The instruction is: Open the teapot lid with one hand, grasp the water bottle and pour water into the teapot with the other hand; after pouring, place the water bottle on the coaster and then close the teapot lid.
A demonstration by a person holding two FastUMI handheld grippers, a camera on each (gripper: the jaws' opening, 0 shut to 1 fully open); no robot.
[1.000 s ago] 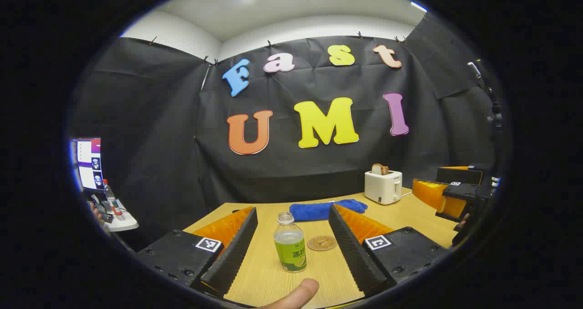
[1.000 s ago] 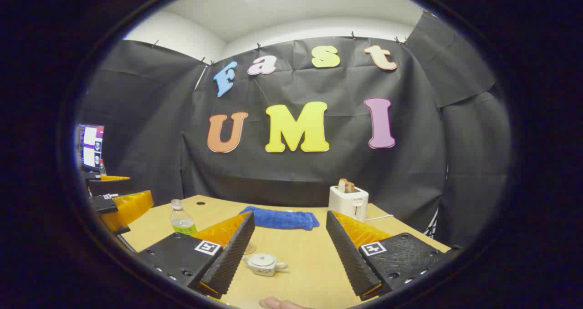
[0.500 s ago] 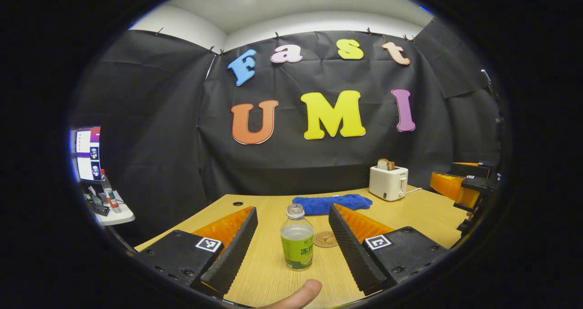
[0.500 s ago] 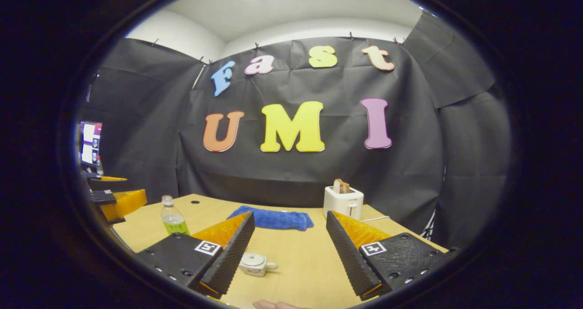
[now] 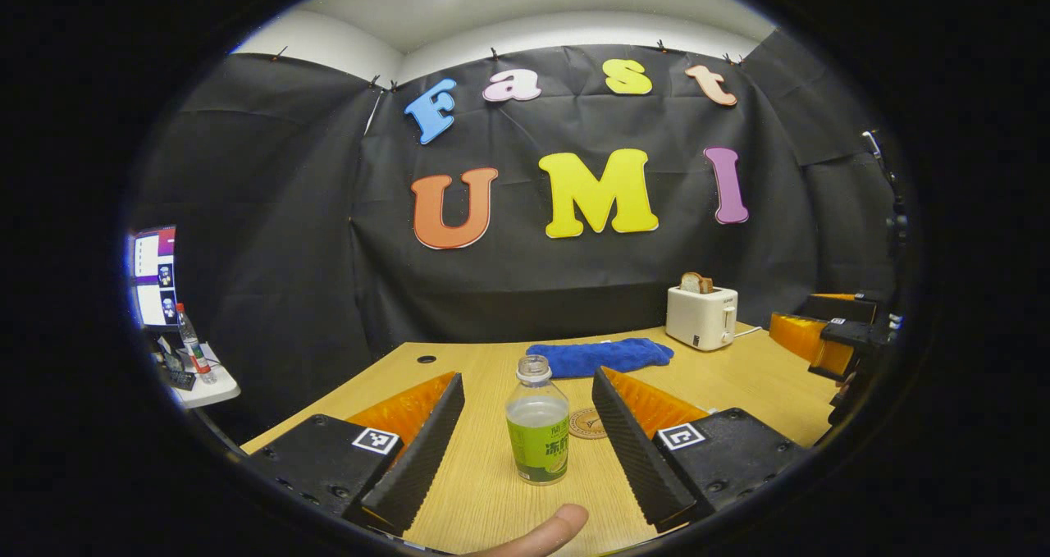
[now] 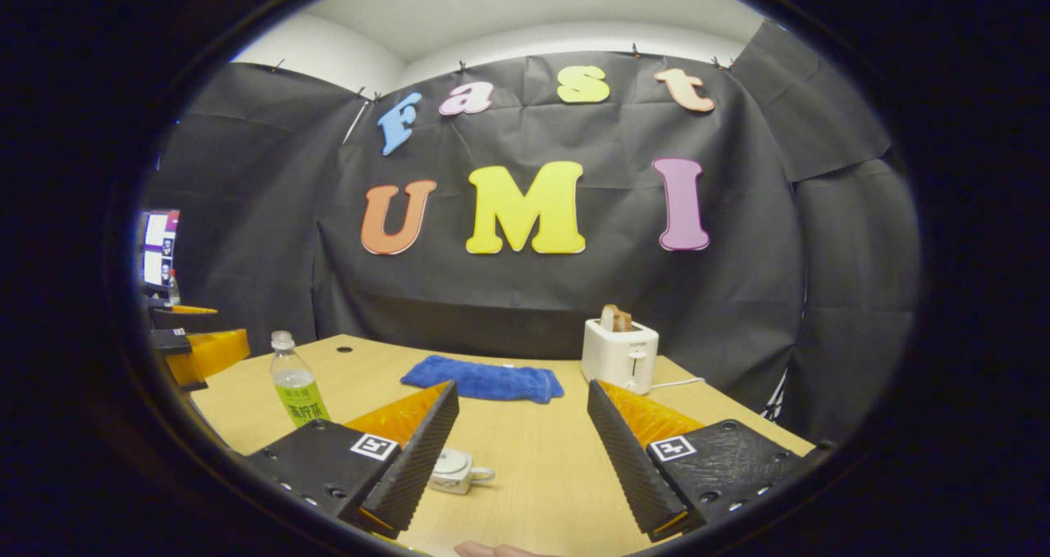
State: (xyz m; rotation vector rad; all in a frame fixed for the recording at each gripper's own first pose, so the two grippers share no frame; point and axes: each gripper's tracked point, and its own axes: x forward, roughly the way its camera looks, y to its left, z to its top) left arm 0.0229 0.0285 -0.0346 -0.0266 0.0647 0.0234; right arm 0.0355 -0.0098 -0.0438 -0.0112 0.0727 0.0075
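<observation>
Left gripper view, sweeping from the left: a monitor (image 5: 153,276) glows at the edge above a small white side table (image 5: 205,389) with a bottle on it. On the wooden counter (image 5: 484,491), the left tongs (image 5: 527,450) stand wide apart, and the water bottle (image 5: 537,433) stands upright between the fingers, uncapped, touching neither. Just right of it and behind lies the round coaster (image 5: 587,423), partly hidden by the right finger. A fingertip (image 5: 545,532) pokes in at the bottom. Farther back lies a blue towel (image 5: 605,355), then a white toaster (image 5: 701,317) with bread in its slot, and at the far right the other gripper (image 5: 828,337).

Right gripper view: the other gripper (image 6: 197,348) at far left, then the bottle (image 6: 295,386). The right tongs (image 6: 525,450) are wide too, holding nothing. The white teapot (image 6: 456,470), lid on, sits low on the counter, half hidden behind the left finger. Towel (image 6: 484,379) and toaster (image 6: 620,352) stand well behind.
</observation>
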